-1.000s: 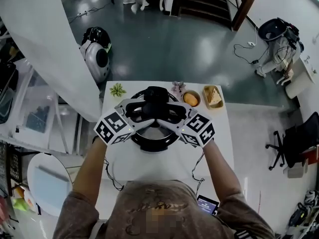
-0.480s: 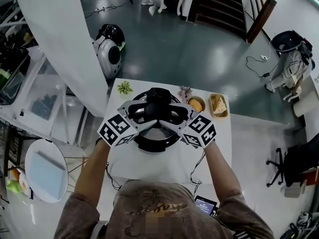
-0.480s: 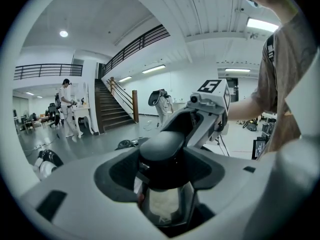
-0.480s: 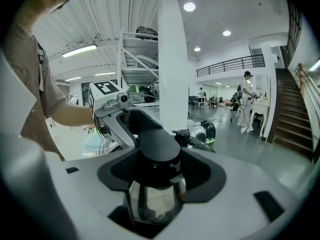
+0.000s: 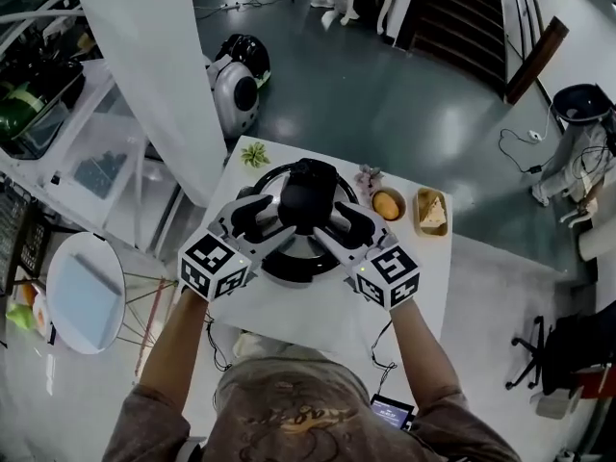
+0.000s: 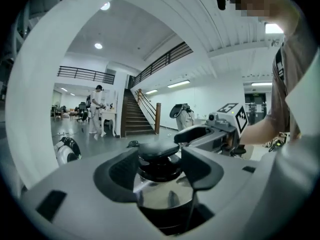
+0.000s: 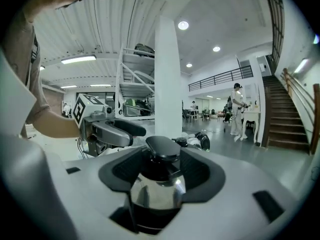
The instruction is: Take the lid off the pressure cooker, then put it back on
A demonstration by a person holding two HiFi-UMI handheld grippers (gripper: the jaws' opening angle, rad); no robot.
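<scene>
**Now: two grips on one knob (image 5: 308,192)**

The cooker (image 5: 289,275) stands at the far middle of the white bench (image 5: 318,320), and both tools reach it from the person's side. The left hand-held gripper (image 6: 160,160) pinches the black knob between its pads. The right hand-held gripper (image 7: 159,164), whose jaws have just been closing, pinches the same knob from the opposite side. The shiny lid (image 7: 157,193) lies level just below both pairs of jaws, its knob pointing straight up. It is round, with no long axis.
</scene>
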